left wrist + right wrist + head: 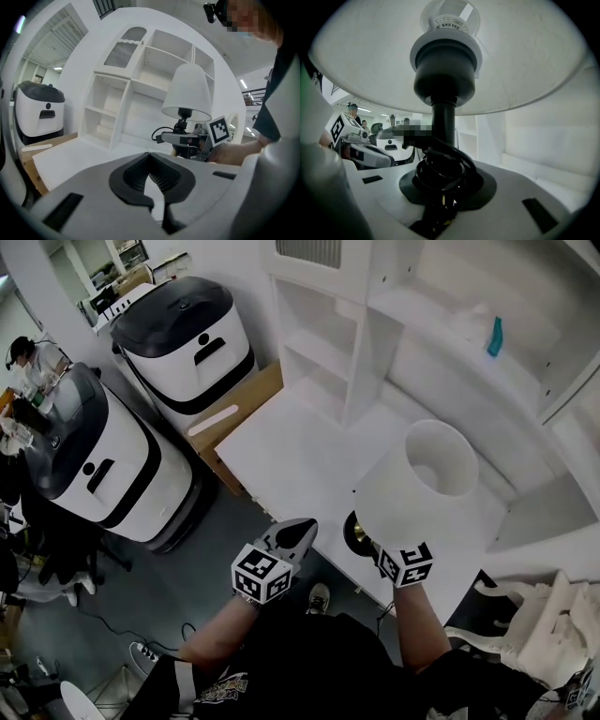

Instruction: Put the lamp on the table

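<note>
The lamp has a white shade [427, 474] and a black stem with a coiled black cord. It hangs upright over the front edge of the white table [281, 451]. My right gripper [364, 538] is shut on the lamp's stem near its base. In the right gripper view the stem [443, 119] rises between the jaws of the right gripper [445, 180], with the cord [440, 168] looped round it and the shade [501, 61] overhead. My left gripper [292, 538] is shut and empty, just left of the lamp. From the left gripper [150, 161] I see the lamp [186, 91] ahead on the right.
A white shelf unit [375, 324] stands along the table's back, with a teal object [494, 337] on a shelf. Two white-and-black machines [187, 343] [103, 465] and a cardboard box [239, 413] stand to the left. A white carved chair [534, 624] is at lower right.
</note>
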Demonstrator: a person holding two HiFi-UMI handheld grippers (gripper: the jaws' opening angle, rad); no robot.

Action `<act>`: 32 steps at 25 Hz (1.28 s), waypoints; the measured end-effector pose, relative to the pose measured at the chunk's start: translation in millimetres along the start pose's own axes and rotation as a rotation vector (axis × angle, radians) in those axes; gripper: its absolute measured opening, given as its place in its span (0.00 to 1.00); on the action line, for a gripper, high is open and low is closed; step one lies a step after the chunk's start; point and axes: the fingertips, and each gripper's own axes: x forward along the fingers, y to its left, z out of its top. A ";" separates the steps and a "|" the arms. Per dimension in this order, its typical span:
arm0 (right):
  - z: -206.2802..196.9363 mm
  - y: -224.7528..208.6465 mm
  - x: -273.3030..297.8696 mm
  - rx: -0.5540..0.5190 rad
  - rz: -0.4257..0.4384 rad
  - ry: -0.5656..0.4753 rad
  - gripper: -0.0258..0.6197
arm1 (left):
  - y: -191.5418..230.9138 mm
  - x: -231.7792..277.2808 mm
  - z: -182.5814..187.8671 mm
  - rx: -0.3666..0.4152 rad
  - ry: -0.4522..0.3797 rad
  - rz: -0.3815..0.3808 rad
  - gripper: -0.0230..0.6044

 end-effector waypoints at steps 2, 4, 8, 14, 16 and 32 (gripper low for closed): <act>-0.2 -6.2 0.6 0.006 -0.010 0.000 0.19 | -0.9 5.3 2.9 0.007 0.009 -0.011 0.05; -0.3 -12.9 3.0 0.011 -0.025 0.000 0.19 | 1.1 11.2 6.3 0.016 0.015 -0.024 0.05; -2.2 -23.3 12.4 0.013 -0.057 0.004 0.19 | 9.3 24.1 10.6 0.029 0.027 -0.061 0.05; -2.7 -40.1 33.9 0.038 -0.130 -0.001 0.19 | 30.8 45.6 16.8 0.047 0.069 -0.149 0.05; -1.8 -45.3 43.1 0.051 -0.150 -0.008 0.19 | 42.4 53.3 20.4 0.049 0.079 -0.172 0.05; -13.2 -90.2 108.3 0.069 -0.277 -0.028 0.19 | 87.6 107.4 22.5 0.070 0.146 -0.324 0.05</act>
